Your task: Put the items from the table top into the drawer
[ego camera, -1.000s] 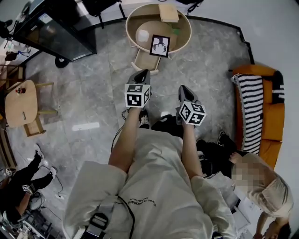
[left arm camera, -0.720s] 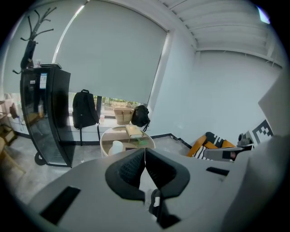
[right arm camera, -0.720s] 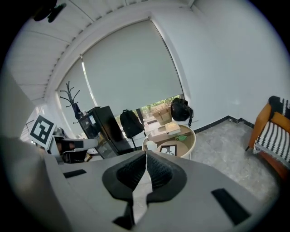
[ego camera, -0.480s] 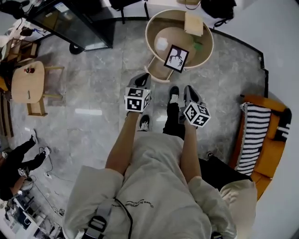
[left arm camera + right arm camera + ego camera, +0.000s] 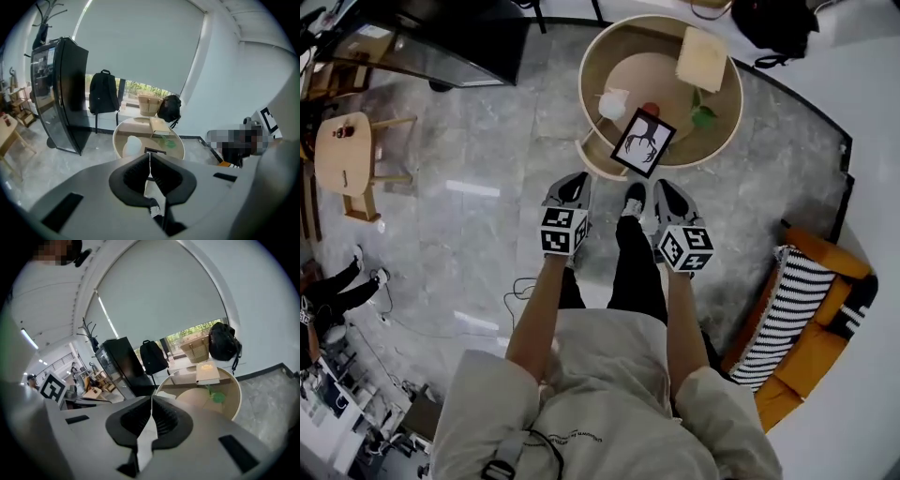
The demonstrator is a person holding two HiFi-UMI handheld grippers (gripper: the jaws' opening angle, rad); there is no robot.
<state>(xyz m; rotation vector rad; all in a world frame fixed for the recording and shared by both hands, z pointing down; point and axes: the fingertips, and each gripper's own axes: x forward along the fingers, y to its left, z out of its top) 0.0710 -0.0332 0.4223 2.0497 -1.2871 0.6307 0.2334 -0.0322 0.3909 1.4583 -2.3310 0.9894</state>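
Pale wooden round bench (image 5: 737,112) bears a black-and-white framed picture (image 5: 642,142), tan square book (image 5: 703,58), white lump (image 5: 612,101) and green sprig (image 5: 703,116); left gripper (image 5: 572,186) and right gripper (image 5: 664,192) empty, fingers together, short of the rim; part fingers before reaching the picture
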